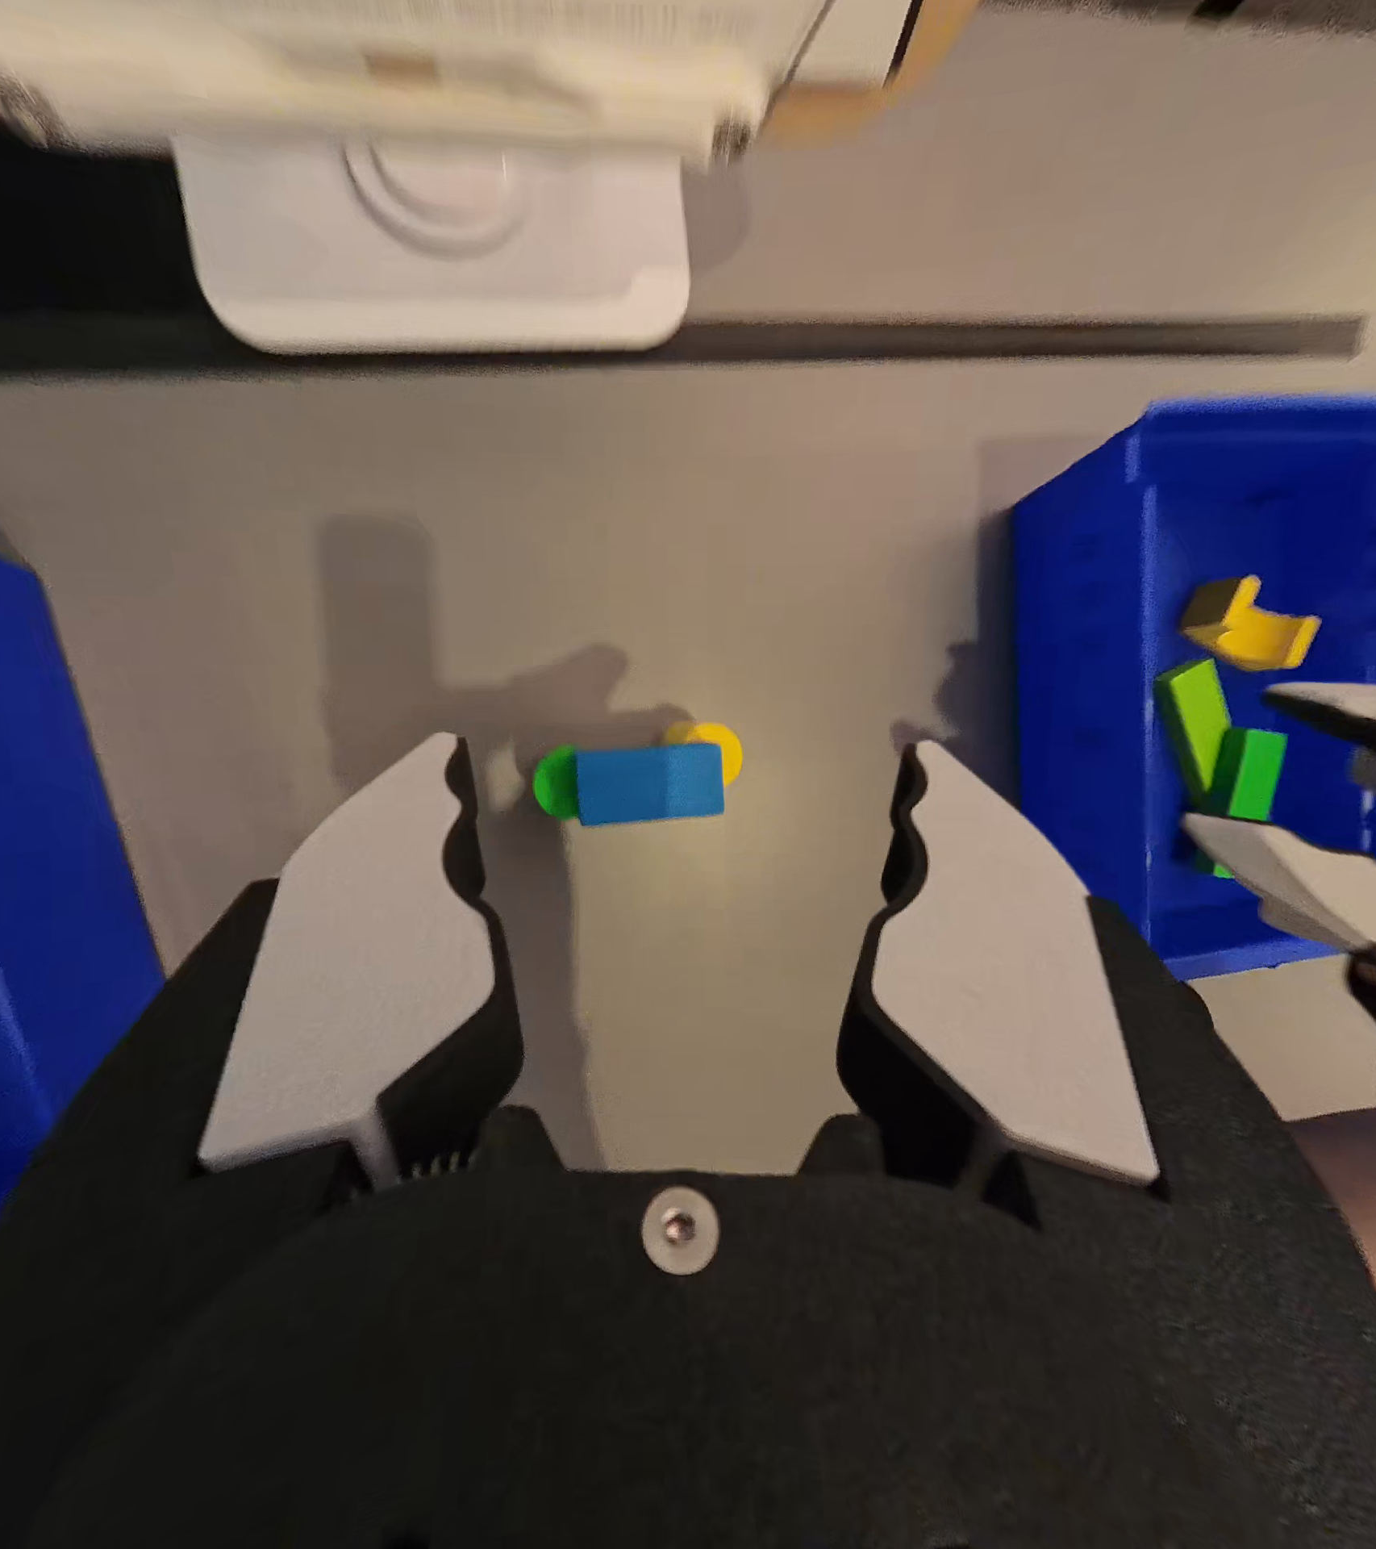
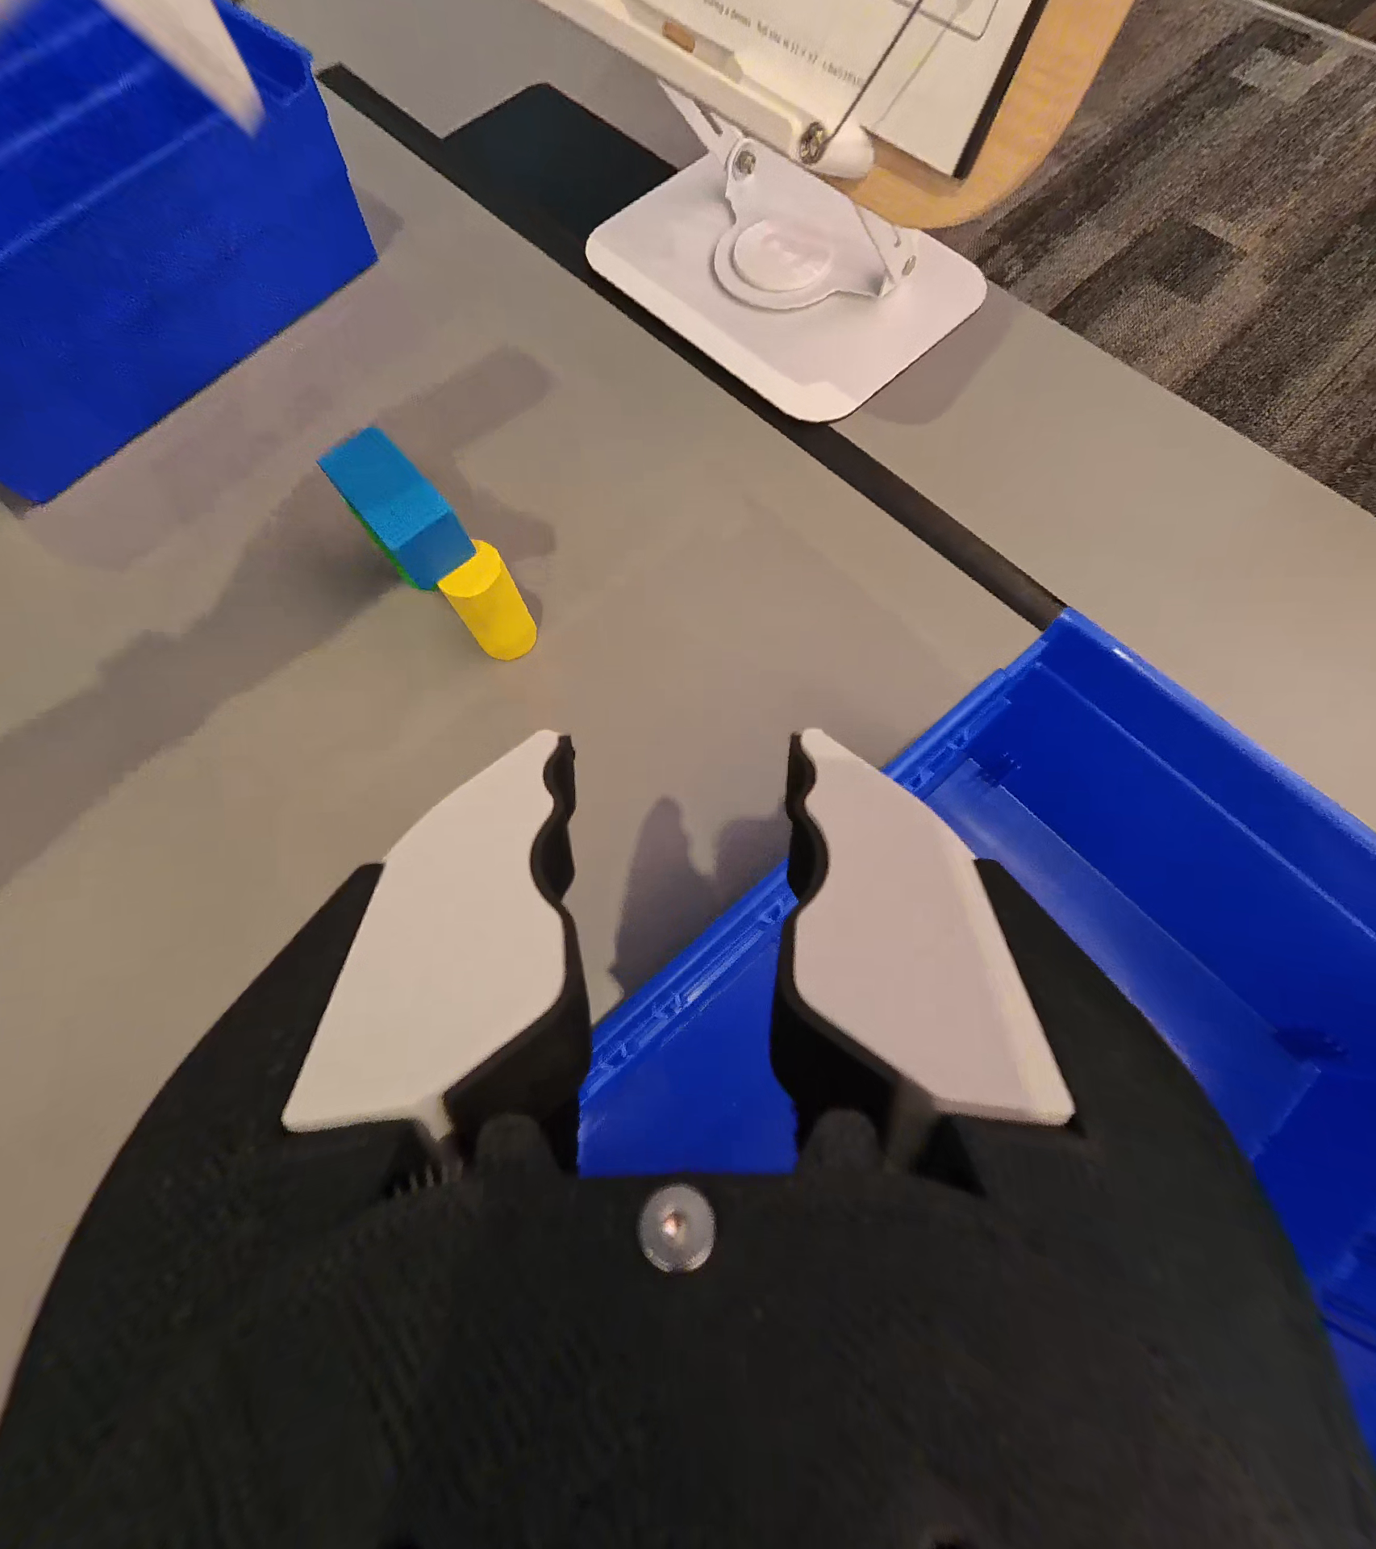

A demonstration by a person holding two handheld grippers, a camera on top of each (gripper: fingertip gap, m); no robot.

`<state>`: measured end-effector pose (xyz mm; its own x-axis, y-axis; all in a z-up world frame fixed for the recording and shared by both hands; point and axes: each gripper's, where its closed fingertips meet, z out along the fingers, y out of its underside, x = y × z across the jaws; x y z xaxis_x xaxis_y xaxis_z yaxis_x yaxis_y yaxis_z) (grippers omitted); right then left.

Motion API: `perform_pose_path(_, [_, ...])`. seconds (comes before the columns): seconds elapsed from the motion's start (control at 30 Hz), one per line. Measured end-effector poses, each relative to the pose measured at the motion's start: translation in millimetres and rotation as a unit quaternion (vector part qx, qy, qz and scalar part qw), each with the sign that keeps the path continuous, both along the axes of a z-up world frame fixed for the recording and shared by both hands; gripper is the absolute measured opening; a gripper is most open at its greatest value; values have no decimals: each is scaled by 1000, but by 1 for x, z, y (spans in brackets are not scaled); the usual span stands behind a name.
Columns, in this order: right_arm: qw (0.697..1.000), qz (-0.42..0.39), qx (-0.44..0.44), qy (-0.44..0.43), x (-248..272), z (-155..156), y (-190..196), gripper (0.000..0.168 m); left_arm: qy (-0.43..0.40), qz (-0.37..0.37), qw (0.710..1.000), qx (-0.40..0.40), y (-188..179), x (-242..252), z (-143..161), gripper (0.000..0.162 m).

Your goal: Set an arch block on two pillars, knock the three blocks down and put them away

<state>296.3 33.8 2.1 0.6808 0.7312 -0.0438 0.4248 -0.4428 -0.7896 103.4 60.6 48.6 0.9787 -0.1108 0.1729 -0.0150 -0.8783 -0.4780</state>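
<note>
1. We see the blue arch block (image 1: pixel 649 784) resting across two upright cylinder pillars near the middle of the grey table (image 1: pixel 794 520): a green pillar (image 1: pixel 552 781) under one end and a yellow pillar (image 2: pixel 492 602) under the other.
2. In the right wrist view the arch sits tilted, one end low over the green pillar, which is mostly hidden beneath it, and the other end touching the top of the yellow one.
3. Our left gripper (image 1: pixel 683 758) hovers above the table with its jaws spread wide and nothing between them; the stacked blocks lie just beyond the fingertips, in line with the gap.
4. Our right gripper (image 2: pixel 680 746) also has its jaws parted and empty. It hangs over the near edge of the blue bin (image 2: pixel 1171 880) on the right, well apart from the stack.
5. In the left wrist view that same bin holds a yellow arch-shaped block (image 1: pixel 1246 633) and two green blocks (image 1: pixel 1221 758) leaning against each other; the right gripper's fingers partly cover them.
6. A second blue bin (image 2: pixel 106 251) stands on the left side of the table; we cannot see its contents.
7. A white stand (image 2: pixel 785 285) sits at the far edge of the table, behind a dark seam (image 1: pixel 1003 339) in the tabletop.
8. The left wrist view is motion-blurred, so fine detail there is uncertain.
</note>
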Motion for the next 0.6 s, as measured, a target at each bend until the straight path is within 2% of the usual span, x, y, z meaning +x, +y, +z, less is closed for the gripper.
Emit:
perform_pose_path(0.07, [1000,-1,5,-18,-3,-3,2,50,-6,-16,998,67,5,-13,28,92])
perform_pose_path(0.1, [1000,-1,9,-26,-5,-5,2,50,-12,-22,994,106,6,-21,41,85])
perform_pose_path(0.2, [999,4,27,-42,-17,-4,4,50,-28,-24,969,242,4,-51,66,39])
perform_pose_path(0.27, [997,10,63,-48,-30,1,7,50,-53,-31,945,321,-2,-67,69,42])
perform_pose_path(0.33, [993,16,107,-50,-47,10,9,50,-99,-57,922,371,-11,-71,62,42])
perform_pose_path(0.4, [988,24,144,-42,-65,17,7,50,-129,-73,914,377,-17,-77,41,41])
perform_pose_path(0.5, [986,30,166,-19,-90,21,2,50,-172,-121,918,335,-25,-75,1,28])
perform_pose_path(0.6, [987,33,156,-9,-105,15,-1,49,-174,-163,928,288,-28,-75,-36,9])
